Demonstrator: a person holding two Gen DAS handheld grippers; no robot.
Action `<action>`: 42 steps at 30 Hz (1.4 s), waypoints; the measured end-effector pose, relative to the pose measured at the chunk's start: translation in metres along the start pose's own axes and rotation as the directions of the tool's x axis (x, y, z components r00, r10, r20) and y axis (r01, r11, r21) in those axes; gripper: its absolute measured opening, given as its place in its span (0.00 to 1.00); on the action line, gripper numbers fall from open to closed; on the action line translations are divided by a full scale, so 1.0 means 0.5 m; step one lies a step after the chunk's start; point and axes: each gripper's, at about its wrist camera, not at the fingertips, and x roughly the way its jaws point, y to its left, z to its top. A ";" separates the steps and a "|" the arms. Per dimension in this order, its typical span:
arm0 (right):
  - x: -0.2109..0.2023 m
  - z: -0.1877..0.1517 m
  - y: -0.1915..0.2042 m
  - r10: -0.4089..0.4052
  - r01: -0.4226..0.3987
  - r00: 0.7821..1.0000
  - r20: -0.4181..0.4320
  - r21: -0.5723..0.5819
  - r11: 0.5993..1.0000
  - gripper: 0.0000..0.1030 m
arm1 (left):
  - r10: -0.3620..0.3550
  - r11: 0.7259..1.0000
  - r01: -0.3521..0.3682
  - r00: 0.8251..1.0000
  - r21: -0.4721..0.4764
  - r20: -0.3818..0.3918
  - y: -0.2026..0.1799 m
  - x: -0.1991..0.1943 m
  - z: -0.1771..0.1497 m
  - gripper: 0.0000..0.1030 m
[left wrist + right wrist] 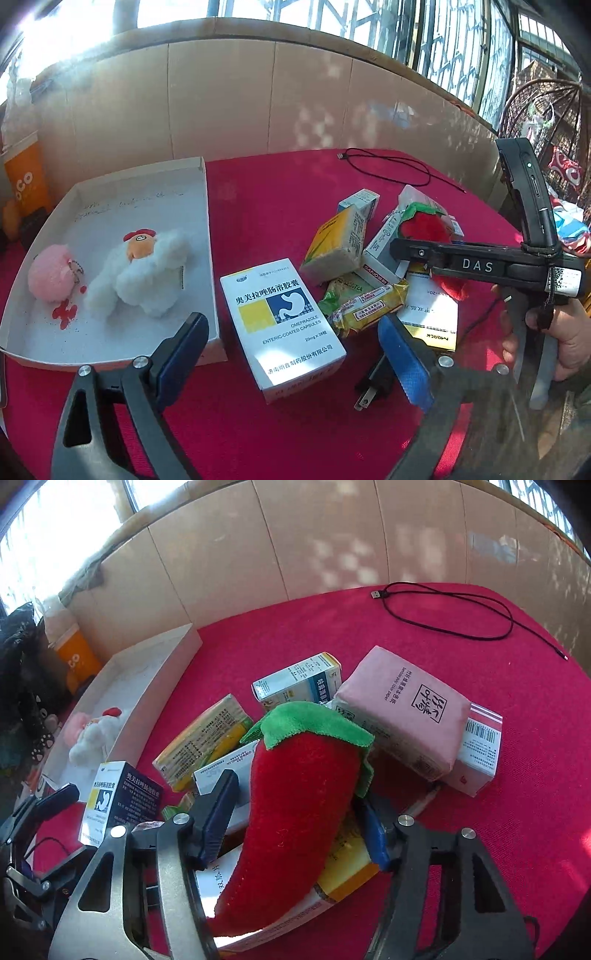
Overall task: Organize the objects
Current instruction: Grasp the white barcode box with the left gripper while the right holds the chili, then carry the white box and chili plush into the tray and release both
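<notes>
A white and blue omeprazole box [284,325] lies on the red cloth between the fingers of my open left gripper [291,332], and neither pad touches it. A red plush chili [295,812] with a green top rests on a heap of packets. My right gripper [295,794] straddles it: the right pad [375,834] is against the plush, while a thin gap shows at the left pad [218,812]. The left wrist view shows the right gripper [410,254] from the side, held by a hand. A white tray [207,221] on the left holds a white plush chicken [140,277] and a pink plush [51,273].
Around the chili lie a pink tissue pack [402,716], a yellow pack [336,243], small medicine boxes and snack wrappers. A black USB cable [443,609] loops at the back. A black plug [373,387] lies near my left gripper. A cardboard wall [221,99] rings the table.
</notes>
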 end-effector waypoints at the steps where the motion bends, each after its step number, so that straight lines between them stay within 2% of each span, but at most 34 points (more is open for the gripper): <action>1: -0.008 -0.002 -0.001 -0.019 0.019 1.000 0.013 -0.010 1.000 0.43 | 0.004 1.000 -0.004 1.000 -0.002 0.001 -0.001 -0.005 -0.006 0.76; 2: -0.014 -0.003 -0.005 -0.029 0.030 0.999 0.022 -0.010 1.000 0.39 | 0.001 1.000 -0.001 1.000 -0.006 0.002 -0.002 -0.011 -0.012 0.71; 3: -0.020 -0.003 -0.010 -0.029 0.029 0.999 0.025 -0.001 1.000 0.39 | -0.005 1.000 0.005 1.000 -0.012 0.004 -0.002 -0.018 -0.019 0.69; 11: -0.037 -0.016 -0.030 -0.016 0.014 0.999 0.042 0.044 0.999 0.39 | -0.008 0.997 0.004 0.999 -0.081 -0.051 0.005 -0.002 -0.030 0.69; 15: -0.041 -0.015 -0.027 -0.011 0.009 0.999 0.050 0.045 0.999 0.39 | 0.029 0.998 -0.033 0.997 -0.056 -0.077 -0.009 0.031 -0.014 0.69; 18: -0.047 -0.017 -0.023 -0.014 0.011 0.998 0.062 0.039 0.999 0.39 | 0.032 0.995 -0.042 0.994 -0.087 -0.105 -0.002 0.057 -0.018 0.69; 20: -0.052 -0.017 -0.021 -0.016 0.014 0.997 0.070 0.035 0.999 0.39 | 0.030 0.994 -0.040 0.994 -0.103 -0.106 0.006 0.061 -0.027 0.59; 23: -0.059 -0.015 -0.020 -0.015 0.012 0.996 0.083 0.032 0.999 0.39 | 0.021 0.996 -0.026 0.998 -0.087 -0.064 0.009 0.040 -0.035 0.54; 28: -0.082 -0.014 -0.008 -0.019 0.017 0.991 0.134 0.015 1.000 0.39 | 0.020 0.998 -0.017 0.998 -0.055 0.054 0.007 -0.014 -0.032 0.49; 33: -0.104 -0.012 0.012 -0.018 0.023 0.984 0.176 -0.024 0.999 0.39 | 0.030 0.999 -0.032 0.990 0.016 0.139 -0.016 -0.051 -0.028 0.49; 42: -0.146 -0.010 0.036 -0.011 0.029 0.967 0.256 -0.064 0.998 0.38 | 0.027 0.999 -0.036 0.966 0.032 0.256 -0.023 -0.107 -0.017 0.48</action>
